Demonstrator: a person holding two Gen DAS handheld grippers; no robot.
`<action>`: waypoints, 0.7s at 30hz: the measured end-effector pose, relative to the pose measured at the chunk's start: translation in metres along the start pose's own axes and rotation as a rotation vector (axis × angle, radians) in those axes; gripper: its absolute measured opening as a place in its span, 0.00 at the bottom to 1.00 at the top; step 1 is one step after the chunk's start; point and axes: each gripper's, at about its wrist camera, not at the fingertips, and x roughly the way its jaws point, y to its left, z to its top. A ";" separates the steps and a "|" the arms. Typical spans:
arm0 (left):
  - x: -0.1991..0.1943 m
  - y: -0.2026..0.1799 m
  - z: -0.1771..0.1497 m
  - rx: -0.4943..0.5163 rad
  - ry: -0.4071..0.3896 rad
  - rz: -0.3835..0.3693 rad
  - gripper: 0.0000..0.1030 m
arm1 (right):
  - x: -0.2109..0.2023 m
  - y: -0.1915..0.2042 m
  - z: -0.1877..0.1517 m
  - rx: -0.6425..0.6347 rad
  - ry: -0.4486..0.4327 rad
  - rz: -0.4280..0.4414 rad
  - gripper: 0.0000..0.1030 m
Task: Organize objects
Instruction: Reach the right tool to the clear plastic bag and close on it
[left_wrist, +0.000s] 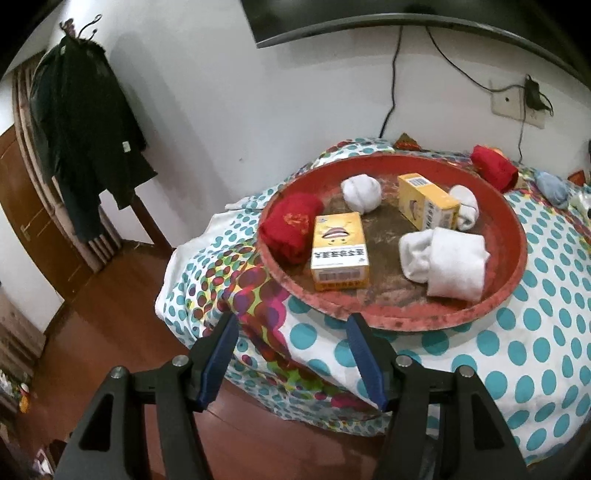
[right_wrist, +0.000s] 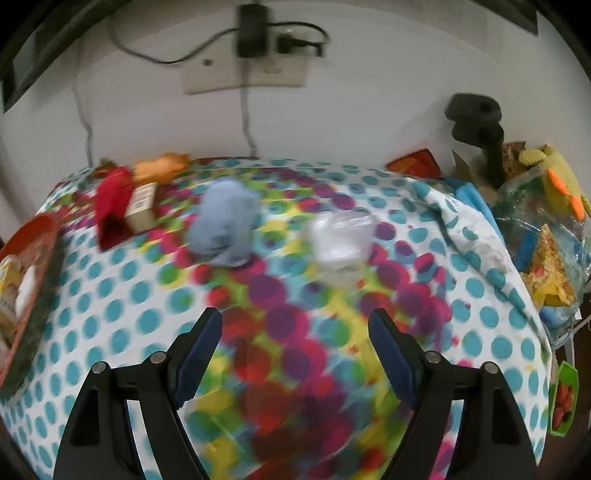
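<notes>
Right tool (right_wrist: 295, 325) tilts down over the dotted cloth (right_wrist: 110, 295), jaws spread wide, holding nothing; blue sock ball (right_wrist: 223, 225) lies ahead, slightly left, clear bag (right_wrist: 341, 240) ahead right. Left tool (left_wrist: 290, 328) also gapes empty, its tips just short of the red tray (left_wrist: 513, 236) holding socks and boxes

On the spotted cotton cloth (left_wrist: 517, 350), the red tray (left_wrist: 391, 317) looks scuffed and matt; on it lie soft knitted socks (left_wrist: 454, 262) beside smooth cardboard boxes (left_wrist: 340, 251).
</notes>
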 end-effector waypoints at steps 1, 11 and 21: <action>-0.002 -0.003 0.001 0.004 -0.002 -0.006 0.61 | 0.009 -0.008 0.005 0.000 0.012 -0.012 0.77; -0.039 -0.067 0.039 0.190 -0.070 -0.122 0.61 | 0.065 -0.027 0.036 -0.012 0.050 -0.027 0.77; -0.029 -0.198 0.111 0.293 -0.054 -0.416 0.62 | 0.087 -0.031 0.045 -0.027 0.054 0.038 0.54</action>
